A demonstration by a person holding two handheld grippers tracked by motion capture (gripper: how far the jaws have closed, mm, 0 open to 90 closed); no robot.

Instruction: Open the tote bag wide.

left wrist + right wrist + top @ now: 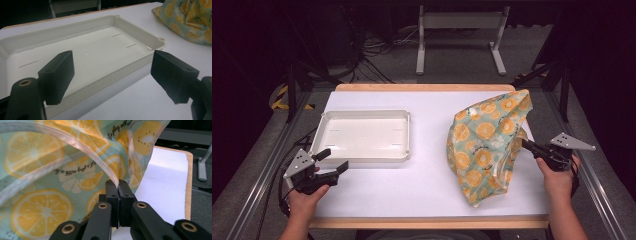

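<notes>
One edge of the bag [484, 145] pinched flat in the right gripper [118, 185], jaws pressed together on the clear rim, bag rising ahead and leftward of it, tented high, long axis leaning up and away. Left gripper [334, 161] spread wide, holding nothing, parked just short of the tray [362, 155] lying directly ahead. Well apart from the bag: right hand far nearer. Probably next: hauling the bag leftward to the tray.

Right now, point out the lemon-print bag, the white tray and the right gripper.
lemon-print bag [484, 145], high view, middle of its printed side.
white tray [364, 158], high view, near rim.
right gripper [119, 185], right gripper view, between its fingertips, shut on the bag's clear edge.
</notes>
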